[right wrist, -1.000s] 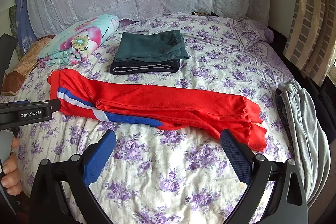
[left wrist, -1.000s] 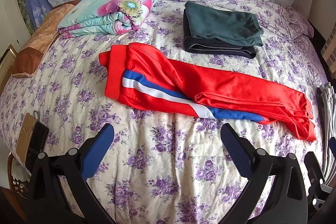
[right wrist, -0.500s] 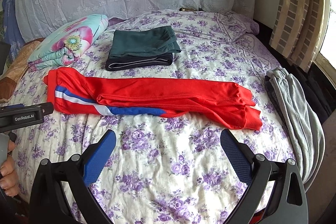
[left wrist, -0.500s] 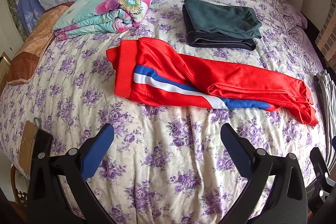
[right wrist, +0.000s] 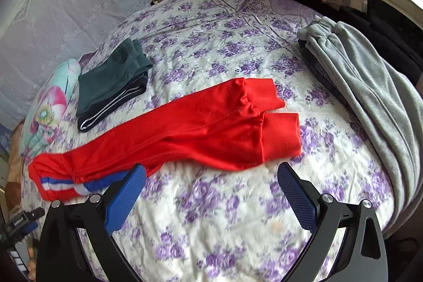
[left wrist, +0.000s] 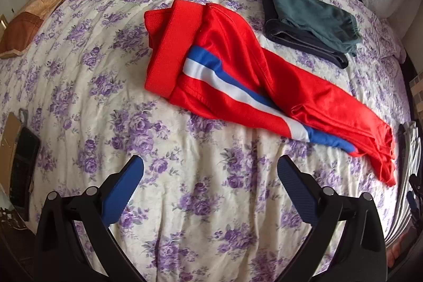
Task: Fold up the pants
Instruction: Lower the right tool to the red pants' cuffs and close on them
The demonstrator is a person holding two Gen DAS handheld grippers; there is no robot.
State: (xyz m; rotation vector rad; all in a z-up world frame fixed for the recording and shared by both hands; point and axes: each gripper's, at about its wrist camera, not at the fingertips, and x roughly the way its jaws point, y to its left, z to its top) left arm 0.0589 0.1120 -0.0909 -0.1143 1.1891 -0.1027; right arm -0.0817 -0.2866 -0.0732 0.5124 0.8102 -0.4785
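Lengthwise, the red pants [left wrist: 264, 86] are being shown already halved, one leg laid on the other, stretched across the floral bedspread [left wrist: 105, 86]; the crosswise folds are judged not yet done. Both the left gripper [left wrist: 210, 176] and right gripper [right wrist: 211, 181] are being held spread wide and empty above the spread, near waistband [left wrist: 171, 49] and cuffs [right wrist: 275, 123] respectively

Both grippers [left wrist: 210, 168] [right wrist: 211, 176]: black linkage frames, silver screws, textured blue jaws.
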